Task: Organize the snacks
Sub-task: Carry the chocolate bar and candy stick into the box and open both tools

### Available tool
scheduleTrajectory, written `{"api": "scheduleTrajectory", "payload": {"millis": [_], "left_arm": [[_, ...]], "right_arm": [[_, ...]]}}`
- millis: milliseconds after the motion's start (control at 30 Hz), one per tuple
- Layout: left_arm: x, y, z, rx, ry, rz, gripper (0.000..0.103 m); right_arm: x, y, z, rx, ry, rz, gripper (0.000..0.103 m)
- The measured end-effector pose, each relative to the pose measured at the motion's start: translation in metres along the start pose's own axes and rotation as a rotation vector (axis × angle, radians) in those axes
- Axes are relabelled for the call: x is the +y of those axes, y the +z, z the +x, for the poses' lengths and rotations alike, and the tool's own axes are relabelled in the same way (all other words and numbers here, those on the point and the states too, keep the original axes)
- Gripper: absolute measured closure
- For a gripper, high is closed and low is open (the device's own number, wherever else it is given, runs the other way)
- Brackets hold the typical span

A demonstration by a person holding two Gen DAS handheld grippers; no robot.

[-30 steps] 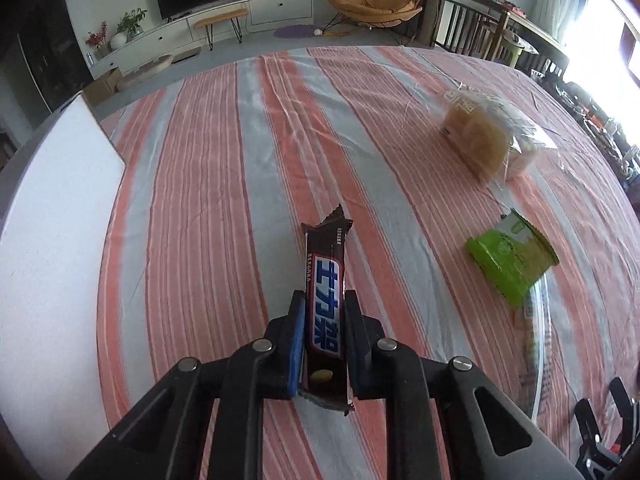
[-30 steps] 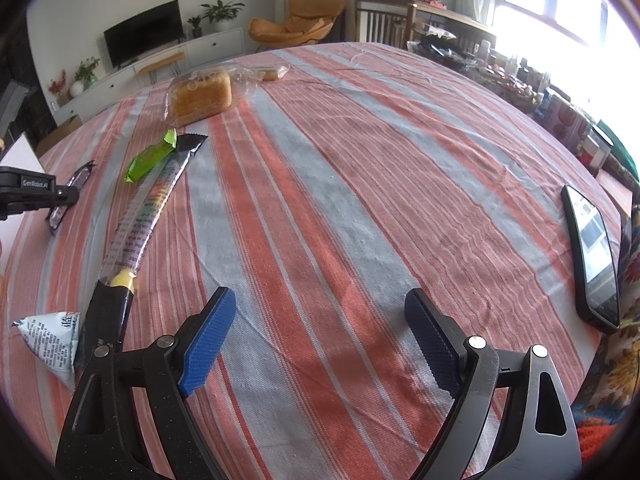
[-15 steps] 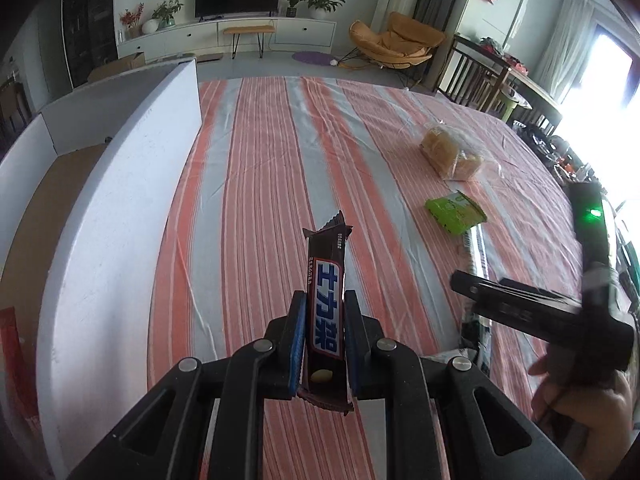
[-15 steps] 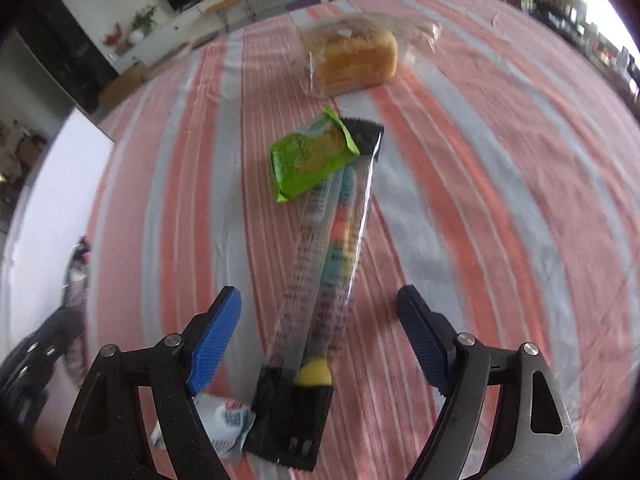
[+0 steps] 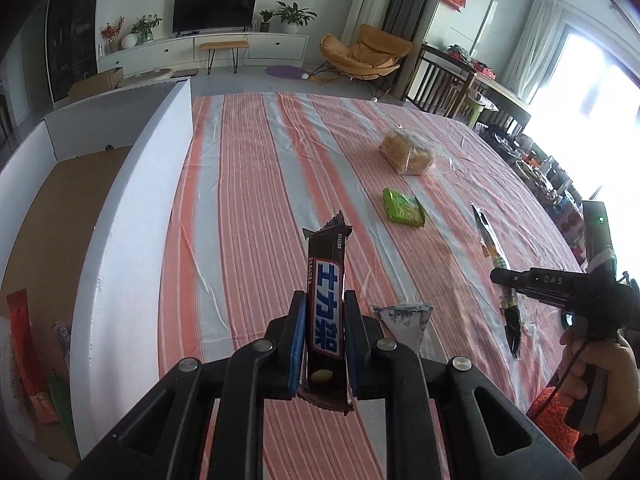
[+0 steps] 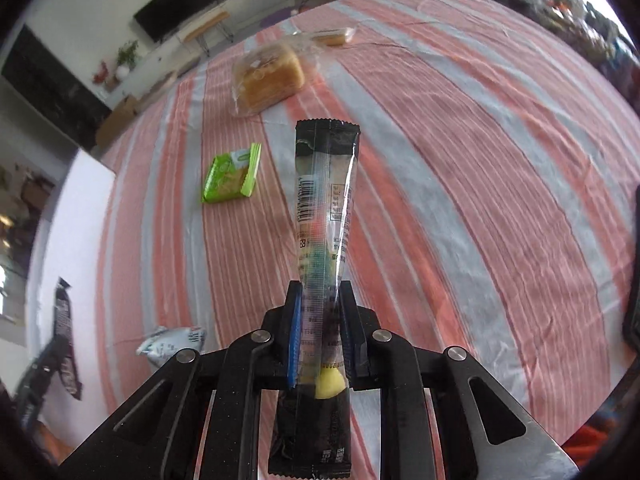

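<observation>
My left gripper [image 5: 322, 328] is shut on a brown chocolate bar [image 5: 326, 280], which stands upright between the blue pads above the striped cloth, beside the white box [image 5: 132, 208]. My right gripper [image 6: 320, 308] is shut on a long clear candy tube [image 6: 324, 200] with black ends, held up off the cloth. In the left wrist view the right gripper [image 5: 508, 280] shows at the right with the tube [image 5: 490, 240] in it. A green packet [image 6: 232, 176], a bagged bread loaf [image 6: 272, 76] and a white triangular packet [image 6: 172, 340] lie on the table.
The white box has a cardboard floor with several snacks [image 5: 24, 344] in its near corner. A small wrapped snack [image 6: 332, 36] lies behind the bread. A dark phone [image 6: 634, 280] sits at the table's right edge. A person's hand [image 5: 592, 376] holds the right gripper's handle.
The right gripper swung over the candy tube, shut on it and lifted it off the cloth. The left gripper carried the chocolate bar up and towards the white box.
</observation>
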State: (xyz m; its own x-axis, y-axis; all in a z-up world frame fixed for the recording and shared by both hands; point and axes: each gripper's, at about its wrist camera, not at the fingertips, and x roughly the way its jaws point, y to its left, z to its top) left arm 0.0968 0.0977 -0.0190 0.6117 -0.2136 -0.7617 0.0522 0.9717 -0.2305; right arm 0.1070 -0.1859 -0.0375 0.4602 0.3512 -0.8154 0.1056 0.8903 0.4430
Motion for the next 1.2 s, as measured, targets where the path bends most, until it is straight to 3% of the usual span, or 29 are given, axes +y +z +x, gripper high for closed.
{"api": "scheduleTrajectory", "payload": {"millis": [133, 300, 433, 600, 833, 1000, 1200], "left_arm": [[-0.007, 0.001, -0.012, -0.010, -0.031, 0.004, 0.086], [-0.015, 0.006, -0.036, -0.039, -0.065, 0.015, 0.086], [-0.013, 0.009, -0.055, -0.065, -0.071, 0.007, 0.086], [0.009, 0.008, -0.079, -0.096, -0.064, -0.045, 0.086], [0.069, 0.014, -0.120, -0.165, 0.010, -0.136, 0.086], [0.121, 0.014, -0.145, -0.215, 0.131, -0.195, 0.086], [0.179, -0.004, -0.149, -0.203, 0.272, -0.282, 0.086]], "right_arm": [[-0.029, -0.002, -0.023, -0.058, 0.163, 0.153, 0.086], [-0.029, -0.002, -0.041, -0.093, 0.320, 0.228, 0.086], [-0.013, -0.005, -0.051, -0.095, 0.409, 0.214, 0.086], [0.019, -0.013, -0.063, -0.085, 0.439, 0.122, 0.086], [0.102, -0.032, -0.053, -0.004, 0.492, -0.043, 0.086], [0.188, -0.048, -0.049, 0.071, 0.591, -0.178, 0.086], [0.296, -0.070, -0.042, 0.137, 0.673, -0.349, 0.086]]}}
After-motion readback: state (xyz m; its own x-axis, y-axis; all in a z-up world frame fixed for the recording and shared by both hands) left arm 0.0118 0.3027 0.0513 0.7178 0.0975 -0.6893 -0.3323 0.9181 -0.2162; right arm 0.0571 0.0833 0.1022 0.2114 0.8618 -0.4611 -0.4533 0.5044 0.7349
